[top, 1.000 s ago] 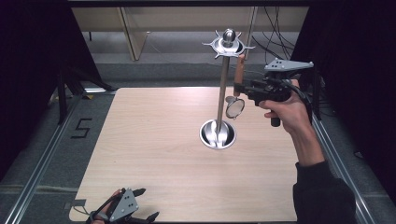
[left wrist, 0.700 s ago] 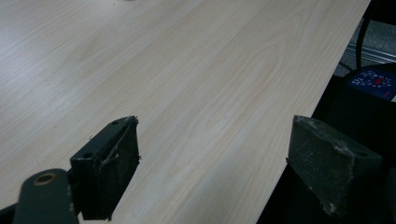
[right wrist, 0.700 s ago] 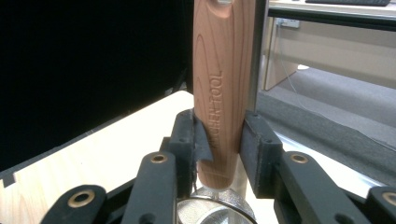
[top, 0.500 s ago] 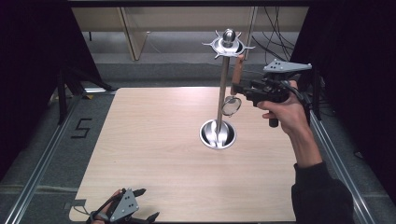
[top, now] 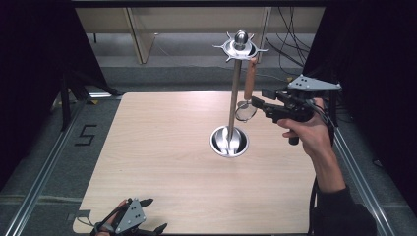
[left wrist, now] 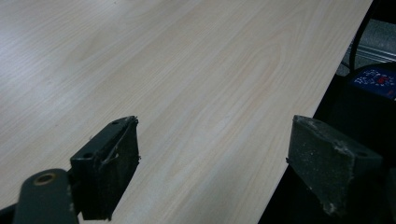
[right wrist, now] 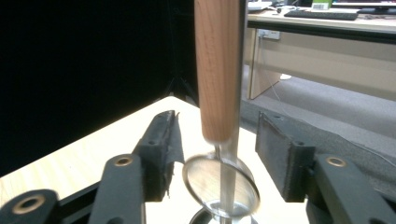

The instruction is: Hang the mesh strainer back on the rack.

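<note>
High view shows a small strainer [top: 246, 109] with a wooden handle hanging from the stand [top: 235, 83] at mid-bench [top: 162, 147]. The right gripper [top: 255, 102] has its fingers [right wrist: 161, 149] spread either side of it, pinching nothing. I'd keep the hanging strainer centred before closing. The left gripper [top: 147, 216] rests spread at the bench's near edge.

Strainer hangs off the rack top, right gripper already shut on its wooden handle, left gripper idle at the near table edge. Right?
Not quite. In the right gripper view the right gripper is open: its fingers stand apart on either side of the strainer, clear of the wooden handle. The rest holds.
</note>
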{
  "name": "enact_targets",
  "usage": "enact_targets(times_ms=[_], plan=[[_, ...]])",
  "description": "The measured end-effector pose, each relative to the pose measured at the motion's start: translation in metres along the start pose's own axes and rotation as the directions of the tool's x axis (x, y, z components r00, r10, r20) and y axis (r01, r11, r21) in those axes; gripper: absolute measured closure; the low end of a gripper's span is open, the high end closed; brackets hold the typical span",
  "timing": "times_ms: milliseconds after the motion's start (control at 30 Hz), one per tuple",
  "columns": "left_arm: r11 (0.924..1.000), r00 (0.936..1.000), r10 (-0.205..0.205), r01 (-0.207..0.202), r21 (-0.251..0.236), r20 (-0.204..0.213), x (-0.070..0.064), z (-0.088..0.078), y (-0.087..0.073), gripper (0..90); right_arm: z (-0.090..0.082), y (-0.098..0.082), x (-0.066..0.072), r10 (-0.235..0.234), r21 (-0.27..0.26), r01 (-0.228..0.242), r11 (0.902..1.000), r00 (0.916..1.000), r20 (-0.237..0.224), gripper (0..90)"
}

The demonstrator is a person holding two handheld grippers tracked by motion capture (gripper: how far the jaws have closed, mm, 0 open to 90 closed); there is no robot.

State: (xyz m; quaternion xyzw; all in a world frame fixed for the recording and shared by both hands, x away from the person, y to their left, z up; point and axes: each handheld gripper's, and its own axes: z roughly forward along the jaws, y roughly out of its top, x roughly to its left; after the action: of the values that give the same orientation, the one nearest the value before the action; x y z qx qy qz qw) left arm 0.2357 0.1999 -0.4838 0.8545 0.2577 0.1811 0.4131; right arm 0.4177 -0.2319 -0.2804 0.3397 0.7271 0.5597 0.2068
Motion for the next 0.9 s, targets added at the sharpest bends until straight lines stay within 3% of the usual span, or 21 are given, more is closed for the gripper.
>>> enact_targets(times_ms=[67,167,333,367,500,633,767,900], plan=[[1.0000,1.0000,0.001,-0.001,0.000,0.002,0.000,0.000,0.000,16.0,-0.001,-0.004,-0.003,-0.033,-0.006,0.033,0.9994,0.9994,0.010,46.7],[0.9999,0.9999,-0.010,0.010,-0.010,-0.001,-0.001,0.001,0.000,16.0,-0.003,-0.012,-0.002,-0.011,0.008,0.011,0.9999,0.9999,0.011,45.9],[0.9998,0.9999,-0.015,0.015,-0.016,-0.001,0.000,0.001,0.000,16.0,-0.005,-0.023,-0.002,-0.033,0.000,0.033,0.9994,0.9990,0.031,44.2],[0.9997,0.9999,-0.016,0.016,-0.017,0.001,-0.001,0.001,0.000,16.0,-0.005,-0.025,0.000,-0.019,0.015,0.018,0.9997,0.9997,0.016,43.6],[0.9998,0.9998,-0.019,0.019,-0.006,0.005,-0.001,0.000,0.000,16.0,-0.005,-0.034,0.003,-0.047,0.009,0.047,0.9988,0.9985,0.027,42.9],[0.9995,0.9997,-0.023,0.023,-0.021,-0.002,-0.001,0.001,0.000,16.0,-0.003,-0.044,0.008,-0.032,0.009,0.031,0.9995,0.9992,0.025,42.0],[0.9999,0.9999,-0.012,0.012,-0.001,0.003,0.000,-0.001,0.000,16.0,-0.001,-0.050,0.009,-0.033,0.039,0.032,0.9987,0.9991,0.025,41.6],[0.9998,0.9999,0.015,-0.015,0.015,-0.003,0.001,-0.002,0.001,16.0,-0.001,-0.053,0.007,-0.042,0.033,0.041,0.9986,0.9988,0.024,40.7]])
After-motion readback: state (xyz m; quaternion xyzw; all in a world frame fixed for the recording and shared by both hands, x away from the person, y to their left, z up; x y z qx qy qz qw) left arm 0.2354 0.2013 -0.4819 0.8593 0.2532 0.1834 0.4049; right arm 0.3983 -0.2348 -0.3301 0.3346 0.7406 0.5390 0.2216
